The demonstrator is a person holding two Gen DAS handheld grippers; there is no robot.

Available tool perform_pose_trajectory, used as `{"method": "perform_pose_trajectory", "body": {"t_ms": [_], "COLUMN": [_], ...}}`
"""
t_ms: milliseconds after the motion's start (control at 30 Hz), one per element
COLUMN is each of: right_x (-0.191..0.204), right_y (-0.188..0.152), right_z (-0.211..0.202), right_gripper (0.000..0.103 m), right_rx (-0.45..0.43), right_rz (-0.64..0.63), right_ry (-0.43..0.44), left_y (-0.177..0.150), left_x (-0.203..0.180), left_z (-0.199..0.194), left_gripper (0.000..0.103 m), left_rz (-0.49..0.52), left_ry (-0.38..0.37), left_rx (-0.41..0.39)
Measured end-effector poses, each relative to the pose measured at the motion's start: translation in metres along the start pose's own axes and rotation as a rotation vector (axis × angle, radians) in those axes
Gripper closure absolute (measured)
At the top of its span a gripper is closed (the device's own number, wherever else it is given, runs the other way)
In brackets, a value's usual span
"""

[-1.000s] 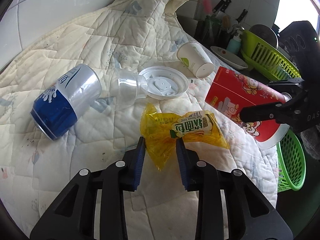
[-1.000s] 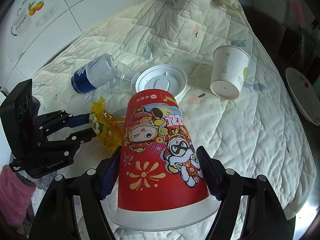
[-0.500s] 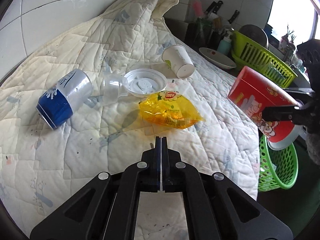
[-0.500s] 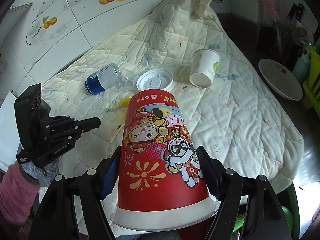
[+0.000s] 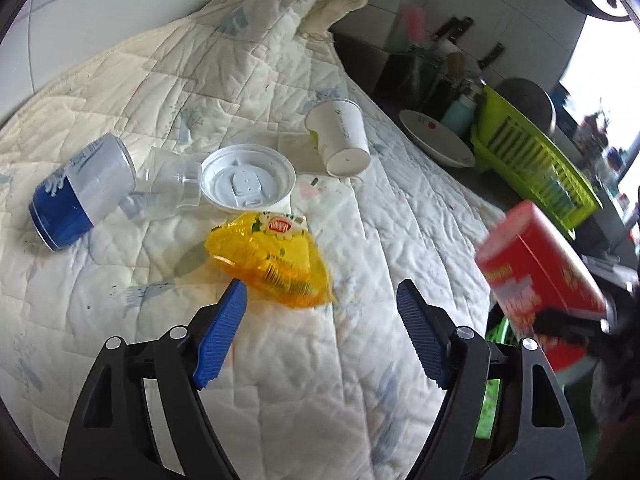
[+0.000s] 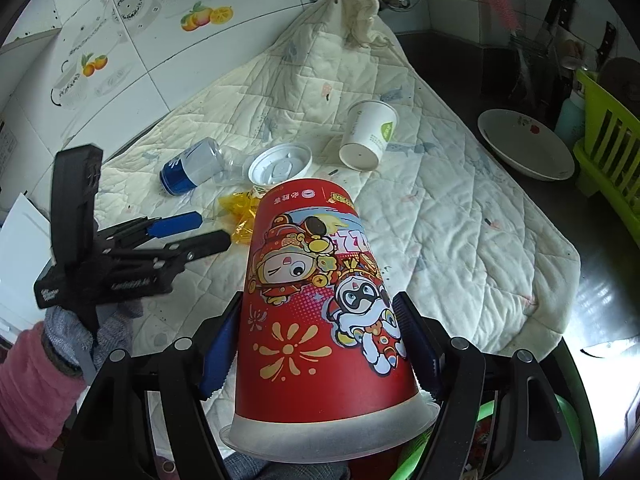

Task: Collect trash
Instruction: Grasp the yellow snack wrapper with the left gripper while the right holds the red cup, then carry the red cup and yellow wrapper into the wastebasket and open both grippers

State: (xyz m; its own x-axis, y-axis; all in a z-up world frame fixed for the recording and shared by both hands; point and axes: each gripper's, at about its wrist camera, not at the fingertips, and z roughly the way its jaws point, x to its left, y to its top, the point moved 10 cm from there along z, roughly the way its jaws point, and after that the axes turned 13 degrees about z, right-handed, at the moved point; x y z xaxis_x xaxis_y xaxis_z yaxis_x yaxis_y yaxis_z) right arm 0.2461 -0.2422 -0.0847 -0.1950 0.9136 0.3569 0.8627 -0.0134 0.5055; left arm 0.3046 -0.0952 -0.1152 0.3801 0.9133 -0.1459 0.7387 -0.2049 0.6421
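Spread wide, the left gripper [image 5: 322, 292] – blue ribbed fingers [image 5: 220, 332] apart, nothing between them. Just ahead and slightly toward the left finger lay the yellow snack wrapper [image 5: 268, 258]: crinkly, glossy film, flattened, long axis slanting across the gap, resting on the soft quilted cloth [image 5: 400, 216] over the worktop. Clearly nearer to the left fingers than the right. Beyond it, a white plastic lid [image 5: 248, 178], a clear bottle with blue label [image 5: 84, 196] on its side, a tipped white paper cup [image 5: 342, 138]. Clamped in the right gripper [image 6: 320, 340] – a tall red paper cup [image 6: 316, 300], smooth, tapered, rim toward the camera, above a green basket [image 6: 564, 432].
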Motion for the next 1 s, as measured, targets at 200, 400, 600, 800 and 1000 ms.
{"method": "perform_pose_trajectory", "body": {"t_ms": [200,400,600,800,1000], "right_x": [-0.019,-0.035,-0.046,-0.049,-0.054], "right_y": [-0.003,-0.009,-0.016,-0.024,-0.034], "right_z": [-0.007,-0.009,-0.009,-0.012,-0.023], "right_gripper": [0.032,0.032,0.032,0.032,0.032], "right_rx": [-0.011,-0.012,-0.008,-0.010,-0.030], "right_rz": [0.015,0.027,0.046,0.061,0.086], "right_ry": [0.007,0.001,0.003,0.002,0.001], "left_y": [0.011,0.012,0.012,0.008,0.004], "left_x": [0.020,0.028,0.034,0.039,0.028], "left_z": [0.032,0.053,0.058,0.050,0.032], "left_gripper": [0.027,0.027,0.032,0.069,0.093], "left_rz": [-0.159,-0.186,-0.189,-0.194,-0.174], "left_ry": [0.053,0.111,0.152,0.150,0.097], "left_rx": [0.041,0.079,0.078,0.064,0.040]}}
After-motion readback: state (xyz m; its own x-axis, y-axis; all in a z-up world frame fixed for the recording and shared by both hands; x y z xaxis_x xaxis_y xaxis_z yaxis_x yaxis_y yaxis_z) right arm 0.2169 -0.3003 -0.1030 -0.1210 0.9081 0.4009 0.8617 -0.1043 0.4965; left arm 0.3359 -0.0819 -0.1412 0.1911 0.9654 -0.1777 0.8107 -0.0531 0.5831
